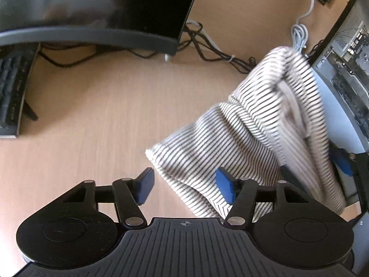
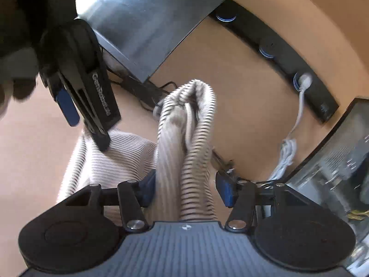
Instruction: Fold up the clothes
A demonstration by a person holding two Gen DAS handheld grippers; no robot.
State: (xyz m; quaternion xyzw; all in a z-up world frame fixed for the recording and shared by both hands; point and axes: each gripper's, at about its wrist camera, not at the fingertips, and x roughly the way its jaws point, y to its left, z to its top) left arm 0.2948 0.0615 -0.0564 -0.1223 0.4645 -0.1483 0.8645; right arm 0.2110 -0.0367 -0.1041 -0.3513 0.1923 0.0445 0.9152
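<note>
Left gripper: jaws apart. The hem corner of one striped garment lies between the blue pads; neither pad visibly presses on it.

Right gripper: jaws part-way apart around a bunched roll of the same garment. The left pad looks against the cloth and the right pad stands clear of it; motion blur leaves it unsettled, so the hold is probably loose at best.

Garment, one: grey-and-white stripes, partly lifted, its lower part draped on the wooden desk between the two grippers.

Surroundings, counted: one dark monitor; one keyboard at the desk's left edge; one open computer case close behind the cloth; one power strip with a white plug; one coiled white cable; several black cables, number not clear.

Risks, as judged:
- The bunched roll may slide out of the right jaws, which do not pinch from both sides.
- The left pads may close on the hem's edge only, and the corner would pull free.
- A swinging fold may snag the cables or the case edge.
</note>
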